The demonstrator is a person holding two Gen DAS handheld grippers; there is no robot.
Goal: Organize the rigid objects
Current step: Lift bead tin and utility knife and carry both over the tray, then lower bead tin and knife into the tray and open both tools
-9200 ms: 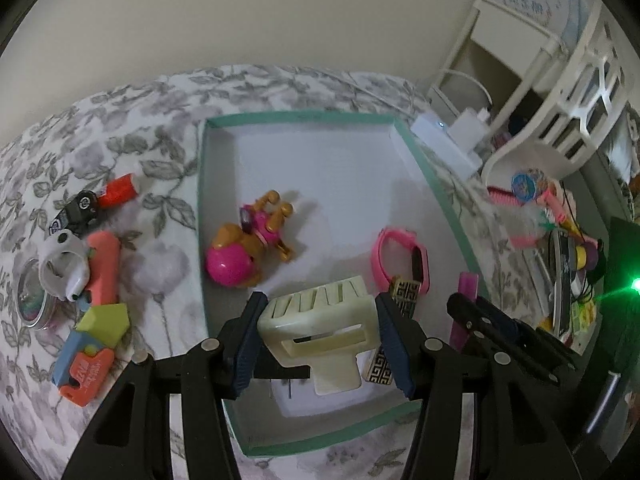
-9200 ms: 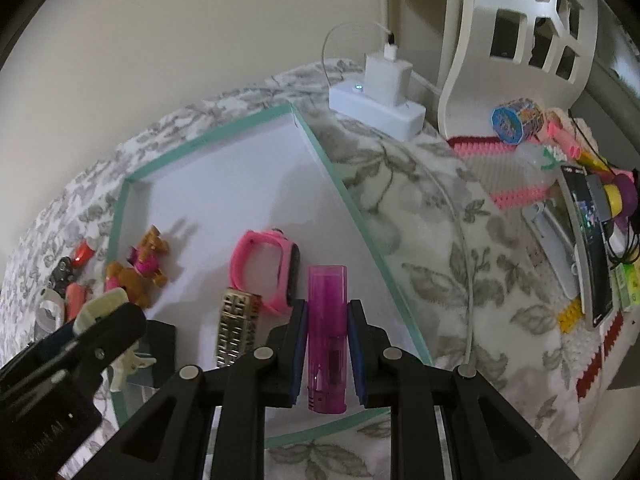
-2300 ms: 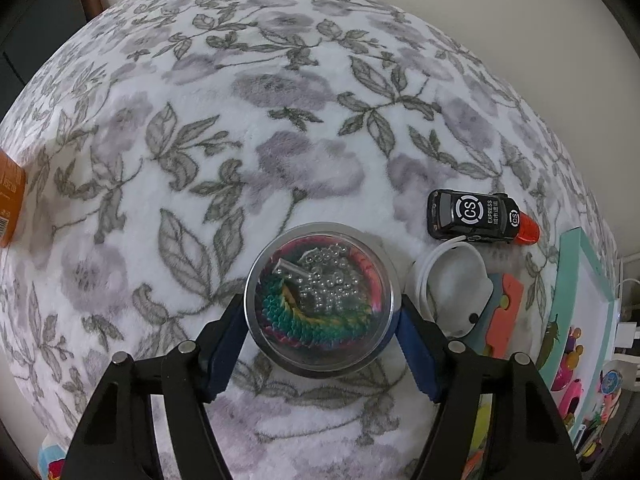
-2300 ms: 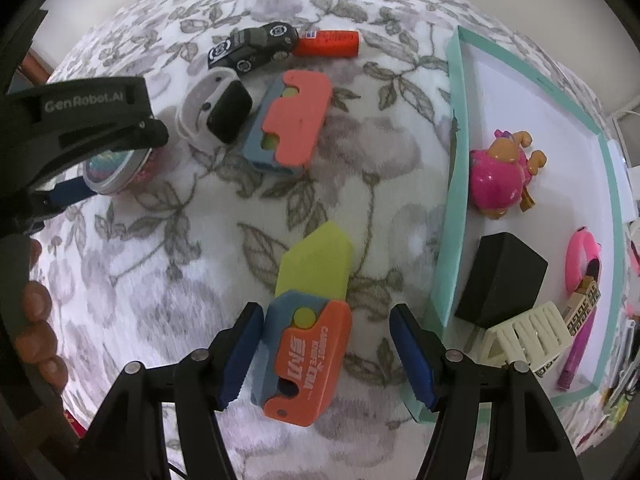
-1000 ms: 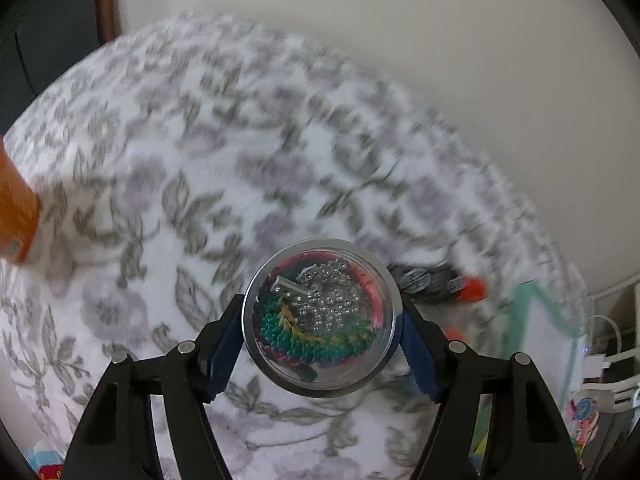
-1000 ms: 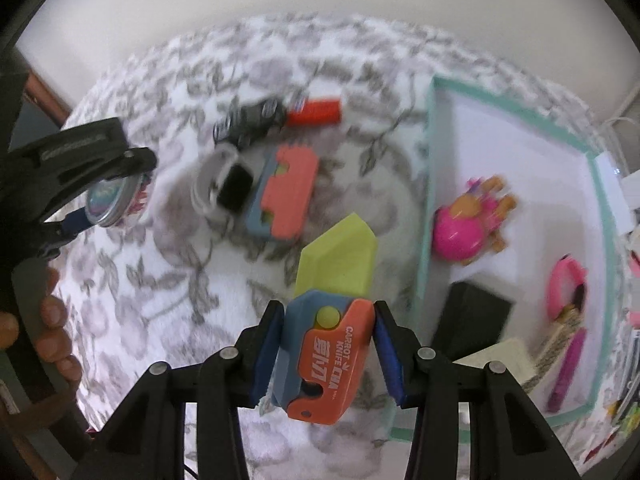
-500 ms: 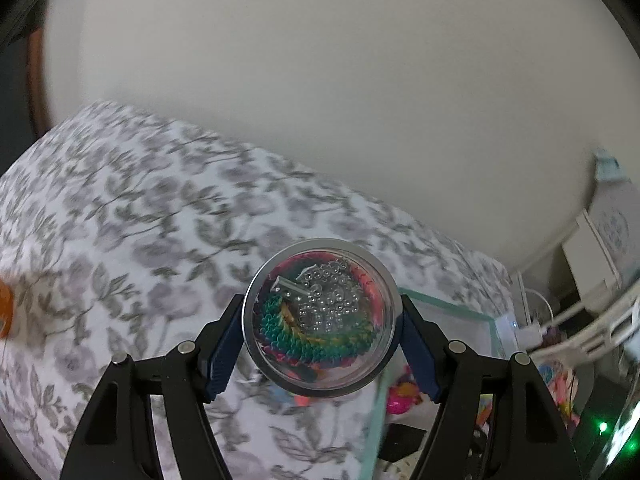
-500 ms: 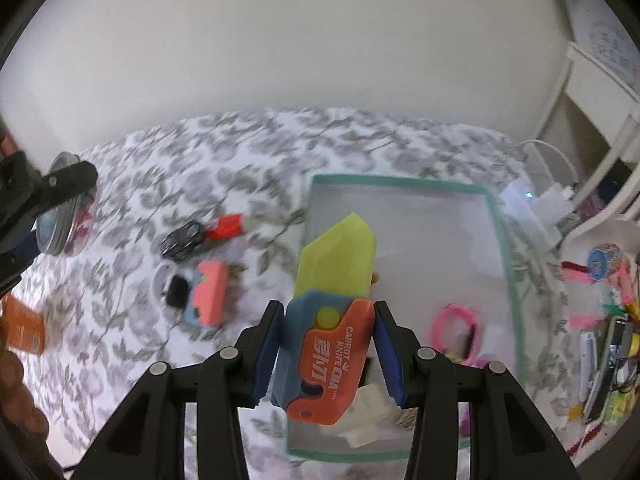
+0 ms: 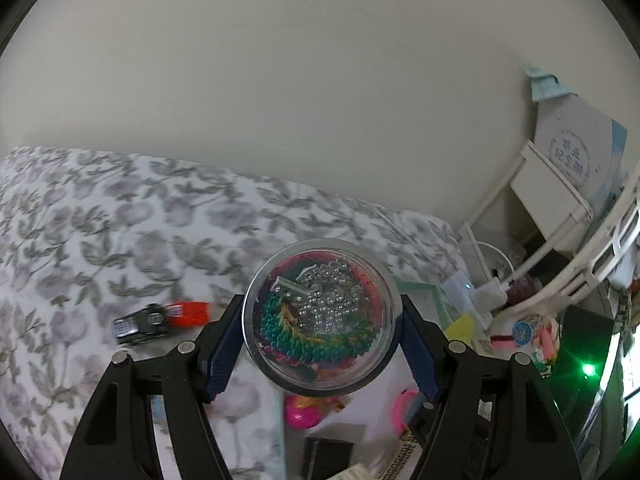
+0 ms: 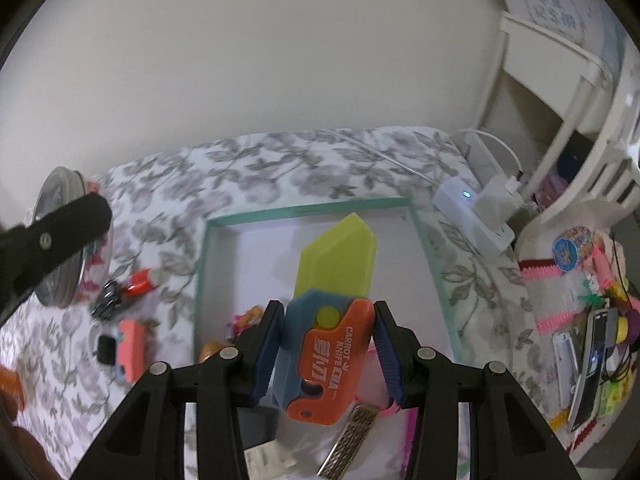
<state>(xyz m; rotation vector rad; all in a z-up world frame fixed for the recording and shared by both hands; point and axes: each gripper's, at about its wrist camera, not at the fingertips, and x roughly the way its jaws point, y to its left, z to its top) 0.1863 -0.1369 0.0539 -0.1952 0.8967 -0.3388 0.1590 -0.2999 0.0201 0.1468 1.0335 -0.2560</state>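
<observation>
My left gripper (image 9: 322, 354) is shut on a round clear container of beads (image 9: 320, 316) and holds it in the air near the left edge of the green-rimmed white tray (image 10: 202, 264). The container also shows at the left of the right wrist view (image 10: 66, 240). My right gripper (image 10: 326, 354) is shut on an orange and blue toy carrot knife (image 10: 324, 356) with a yellow-green blade, held above the tray. In the tray lie a pink toy figure (image 9: 302, 414), a black block (image 9: 326, 454), a pink wristband (image 9: 400, 404) and a gold patterned piece (image 10: 352, 442).
On the floral bedspread left of the tray lie a black toy car with a red part (image 9: 160, 318), a coral and blue toy (image 10: 130, 348) and a small black piece (image 10: 106, 350). A white power strip with a charger (image 10: 478, 210) and a cluttered white shelf stand at the right.
Both grippers have lifted their objects off the bedspread and carried them right, towards and over the tray. The right gripper, open around the carrot knife before, closed on it.
</observation>
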